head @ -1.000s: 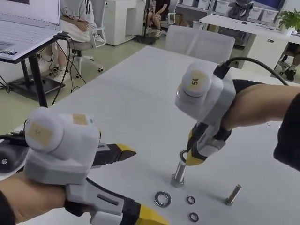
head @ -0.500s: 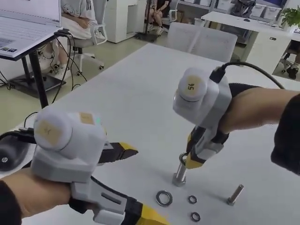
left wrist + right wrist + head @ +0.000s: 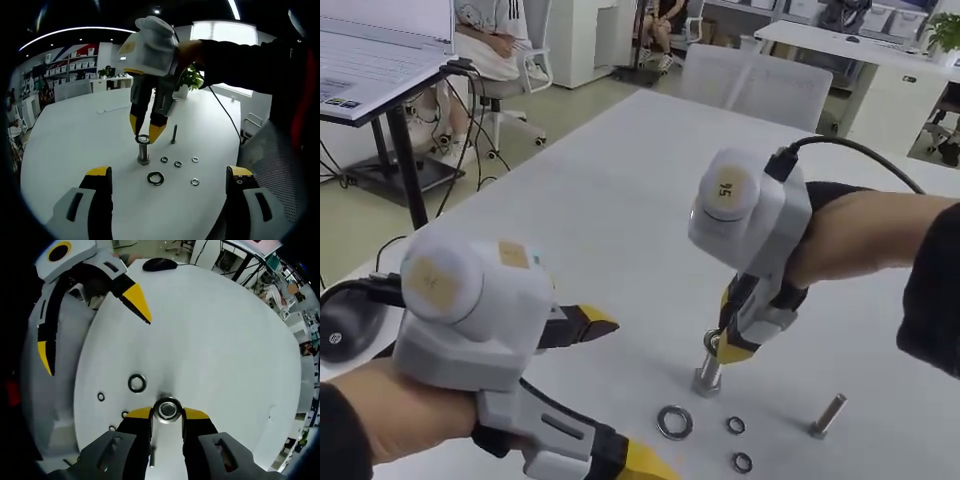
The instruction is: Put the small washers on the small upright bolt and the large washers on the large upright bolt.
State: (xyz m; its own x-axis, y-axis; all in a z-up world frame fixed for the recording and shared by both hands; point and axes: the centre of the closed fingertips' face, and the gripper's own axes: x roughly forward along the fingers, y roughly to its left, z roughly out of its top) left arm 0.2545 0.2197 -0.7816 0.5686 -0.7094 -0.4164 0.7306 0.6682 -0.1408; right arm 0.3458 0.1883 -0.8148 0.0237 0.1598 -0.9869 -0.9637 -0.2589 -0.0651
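While squinting at the cap sticker (image 3: 725, 190) in the head view, reading what looks like 56 above the right gripper (image 3: 730, 352). Pinching a large washer (image 3: 167, 409) at the top of the large upright bolt (image 3: 143, 154). Holding the left gripper (image 3: 620, 392) spread wide, empty. Counting four small washers (image 3: 178, 163) in the left gripper view, two in the head view, near the small upright bolt (image 3: 174, 134).

My headset looks down at the table (image 3: 620, 200). My left camera views the large bolt (image 3: 143, 151) from the side; my right stares down it, close.
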